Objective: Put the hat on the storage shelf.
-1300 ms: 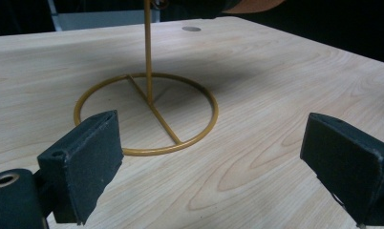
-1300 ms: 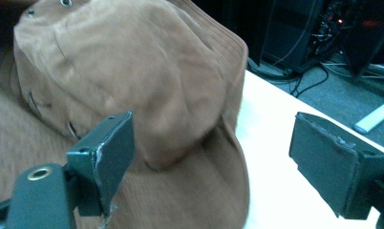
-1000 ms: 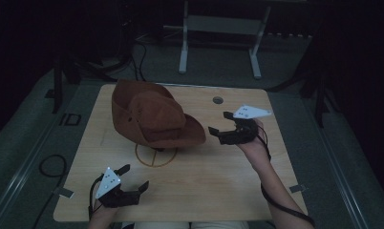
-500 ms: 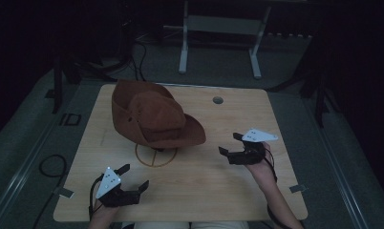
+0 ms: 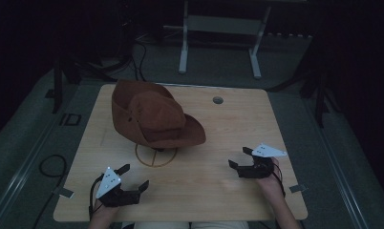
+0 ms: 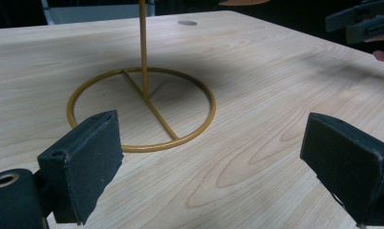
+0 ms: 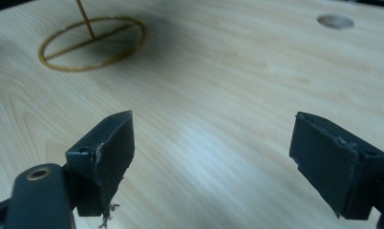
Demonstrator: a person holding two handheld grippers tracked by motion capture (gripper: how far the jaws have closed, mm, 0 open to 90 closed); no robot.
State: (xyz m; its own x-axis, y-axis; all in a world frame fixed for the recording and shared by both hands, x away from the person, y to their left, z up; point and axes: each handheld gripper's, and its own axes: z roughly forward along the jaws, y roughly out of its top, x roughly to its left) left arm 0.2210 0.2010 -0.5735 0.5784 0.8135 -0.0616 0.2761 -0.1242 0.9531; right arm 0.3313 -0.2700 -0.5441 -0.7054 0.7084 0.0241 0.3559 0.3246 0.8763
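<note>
A brown wide-brimmed hat [image 5: 154, 119] sits on a thin gold wire stand [image 5: 155, 166] at the table's left middle. In the left gripper view the stand's upright post [image 6: 143, 47] rises from its ring base, and the hat's brim [image 6: 242, 2] peeks in at the top. My left gripper [image 5: 135, 176] rests near the front edge, just in front of the ring, open and empty. My right gripper [image 5: 239, 157] is low over the table at the front right, apart from the hat, open and empty. The right gripper view has its jaws [image 7: 211, 157] wide, with the ring base [image 7: 92, 40] far off.
The wooden table [image 5: 228, 124] has a round cable hole [image 5: 218, 100] at its back middle. The other gripper [image 6: 362, 21] shows at the top right of the left gripper view. Dark floor, cables and a metal frame [image 5: 218, 28] lie beyond the table.
My right gripper has drawn back from beside the hat's brim toward the front right of the table, staying open. The left gripper and the hat have not moved.
</note>
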